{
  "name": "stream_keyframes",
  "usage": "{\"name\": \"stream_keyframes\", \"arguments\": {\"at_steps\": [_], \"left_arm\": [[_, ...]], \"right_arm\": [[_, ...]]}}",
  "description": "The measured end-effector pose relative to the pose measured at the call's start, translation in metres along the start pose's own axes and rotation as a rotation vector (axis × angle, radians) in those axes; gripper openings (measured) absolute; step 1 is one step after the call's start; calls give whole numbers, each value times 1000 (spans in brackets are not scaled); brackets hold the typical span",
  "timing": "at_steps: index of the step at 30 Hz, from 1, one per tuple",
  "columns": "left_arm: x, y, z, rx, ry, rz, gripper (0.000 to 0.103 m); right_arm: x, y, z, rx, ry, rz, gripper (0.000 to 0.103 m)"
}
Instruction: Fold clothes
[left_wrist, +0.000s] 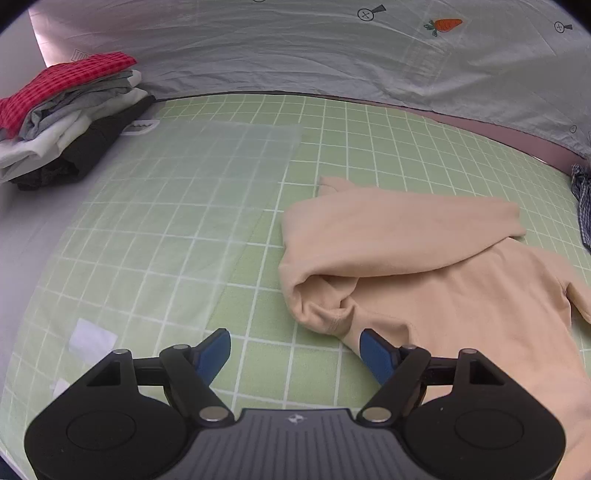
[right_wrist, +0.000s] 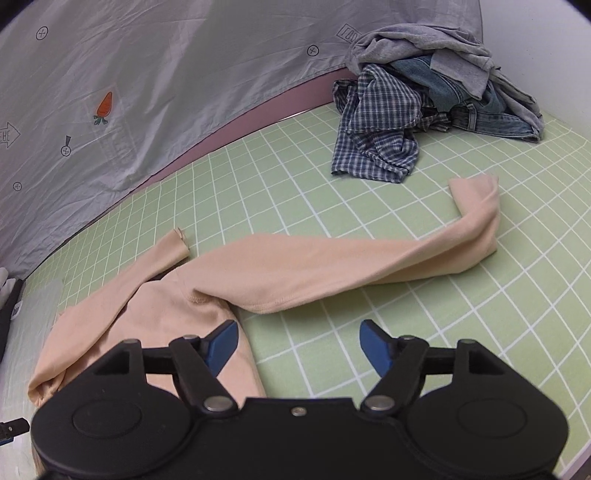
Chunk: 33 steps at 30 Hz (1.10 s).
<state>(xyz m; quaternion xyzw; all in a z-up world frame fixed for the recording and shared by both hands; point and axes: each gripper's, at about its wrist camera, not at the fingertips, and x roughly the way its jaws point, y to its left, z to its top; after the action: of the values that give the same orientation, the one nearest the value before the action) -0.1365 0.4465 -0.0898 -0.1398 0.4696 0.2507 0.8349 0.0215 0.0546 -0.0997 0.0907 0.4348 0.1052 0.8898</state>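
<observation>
A beige long-sleeved top (left_wrist: 424, 258) lies on the green grid mat (left_wrist: 332, 140). Its left sleeve is folded across the body. My left gripper (left_wrist: 295, 352) is open and empty, just above the mat at the top's left edge. In the right wrist view the top (right_wrist: 159, 310) lies with its right sleeve (right_wrist: 351, 258) stretched out to the right across the mat (right_wrist: 480, 332). My right gripper (right_wrist: 298, 345) is open and empty, its left finger (right_wrist: 221, 345) over the top's edge.
A stack of folded clothes (left_wrist: 62, 118) with a red checked piece on top sits far left. A clear plastic sheet (left_wrist: 192, 206) lies on the mat. A heap of unfolded clothes (right_wrist: 424, 99) sits far right. A grey printed sheet (left_wrist: 332, 48) hangs behind.
</observation>
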Motion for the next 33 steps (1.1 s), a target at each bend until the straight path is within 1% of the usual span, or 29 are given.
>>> {"name": "stream_keyframes", "arguments": {"at_steps": [4, 8, 10, 12, 16, 17, 19, 20, 21, 22, 23, 24, 26, 27, 29, 30, 33], "left_arm": [[29, -10, 20, 34, 28, -32, 78], [54, -19, 31, 54, 70, -34, 78], [65, -21, 35, 56, 79, -25, 78], [74, -22, 38, 56, 83, -11, 78], [82, -21, 45, 46, 75, 12, 77], [82, -20, 47, 37, 61, 16, 75], [78, -17, 53, 4, 14, 23, 58], [76, -14, 57, -14, -6, 24, 54], [74, -12, 61, -33, -27, 26, 43], [70, -7, 63, -64, -49, 31, 35], [65, 0, 64, -120, -71, 34, 31], [61, 6, 66, -175, -93, 36, 27], [52, 20, 68, -287, -137, 40, 26], [49, 29, 66, -347, -149, 33, 26], [43, 50, 61, -478, -166, 13, 26], [42, 63, 57, -574, -166, -20, 26], [51, 108, 34, -956, -114, -205, 29]], "right_arm": [[21, 9, 19, -20, -20, -40, 75], [43, 11, 37, -23, -31, -71, 76], [59, 15, 48, -45, -6, -75, 76], [79, 20, 56, -90, 15, -57, 76], [117, 30, 63, -166, 67, -58, 76], [124, 32, 64, -170, 79, -54, 76], [134, 35, 65, -190, 88, -59, 77], [138, 38, 65, -207, 86, -67, 78], [140, 42, 64, -243, 80, -86, 79], [142, 45, 62, -270, 78, -94, 79], [143, 47, 61, -297, 76, -102, 79], [143, 46, 60, -286, 72, -104, 82], [143, 43, 60, -264, 66, -108, 85], [143, 39, 58, -248, 56, -104, 88], [142, 38, 56, -259, 41, -104, 90], [142, 37, 54, -264, 34, -104, 91], [143, 37, 56, -262, 37, -108, 93]]}}
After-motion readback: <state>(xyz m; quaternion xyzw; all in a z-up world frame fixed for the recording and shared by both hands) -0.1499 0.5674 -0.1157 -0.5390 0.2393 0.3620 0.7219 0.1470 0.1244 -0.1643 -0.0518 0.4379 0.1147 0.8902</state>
